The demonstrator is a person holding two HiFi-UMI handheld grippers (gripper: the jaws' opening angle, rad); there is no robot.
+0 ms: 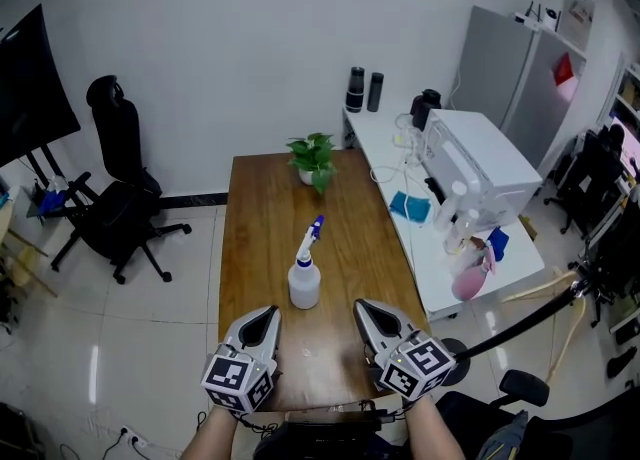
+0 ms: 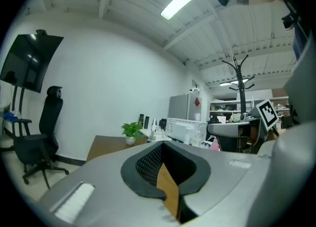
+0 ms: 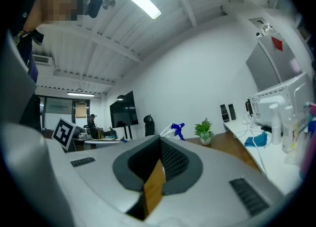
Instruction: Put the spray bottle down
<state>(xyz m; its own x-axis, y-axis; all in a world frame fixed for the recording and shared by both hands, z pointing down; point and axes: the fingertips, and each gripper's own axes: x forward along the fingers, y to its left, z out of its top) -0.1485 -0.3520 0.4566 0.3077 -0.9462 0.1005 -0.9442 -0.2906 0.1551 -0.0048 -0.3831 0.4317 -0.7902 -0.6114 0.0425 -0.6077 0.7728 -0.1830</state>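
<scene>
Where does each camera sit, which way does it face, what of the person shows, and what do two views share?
Head view: on the person's head, facing steeply down at the wooden table and spray bottle; forearms, left hand-held gripper and right hand-held gripper show.
Left gripper view: on that hand-held gripper, level along its shut jaws toward the potted plant; person's body at right.
Right gripper view: on that hand-held gripper, level along shut jaws toward the bottle's nozzle; person at left.
Shared: all three show the potted plant.
</scene>
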